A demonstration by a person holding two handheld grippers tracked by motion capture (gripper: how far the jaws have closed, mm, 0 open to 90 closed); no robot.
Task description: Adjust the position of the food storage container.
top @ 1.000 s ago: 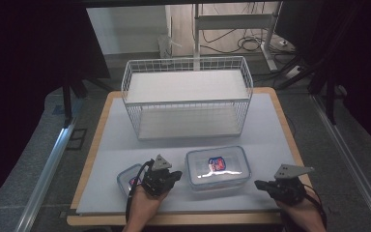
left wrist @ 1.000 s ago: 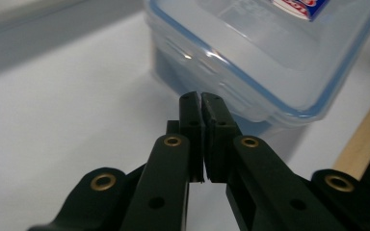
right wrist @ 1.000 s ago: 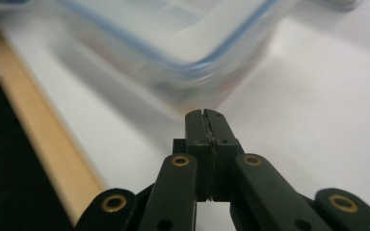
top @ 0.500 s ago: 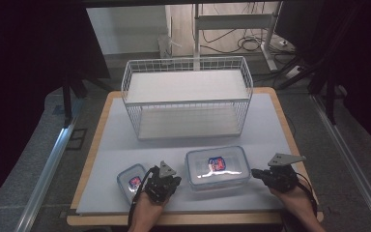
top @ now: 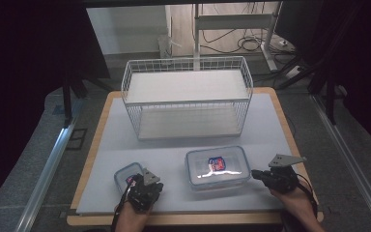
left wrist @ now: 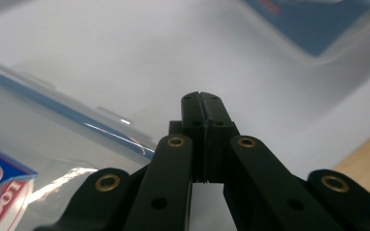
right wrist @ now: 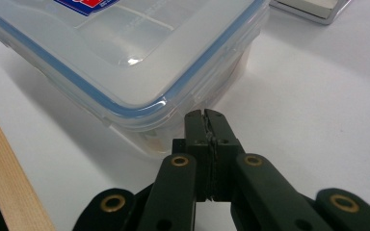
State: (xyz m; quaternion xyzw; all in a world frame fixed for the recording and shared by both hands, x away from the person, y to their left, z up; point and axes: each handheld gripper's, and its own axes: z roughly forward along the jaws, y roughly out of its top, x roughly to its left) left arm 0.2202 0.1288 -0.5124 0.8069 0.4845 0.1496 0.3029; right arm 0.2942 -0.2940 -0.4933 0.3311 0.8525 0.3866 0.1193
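Both tools closed, empty: left tool (top: 136, 182) by small container (top: 125, 173), right tool (top: 257, 174) seemingly touching large container (top: 217, 166)

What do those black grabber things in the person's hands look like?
Both are black. The left gripper and the right gripper each have two flat jaws on jointed links with brass-coloured rivets. In the high view, each carries a grey three-cornered plate on top, and a dark cable trails back along each forearm.

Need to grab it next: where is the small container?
In the high view, the small container sits front-left on the white mat, left of the large container.
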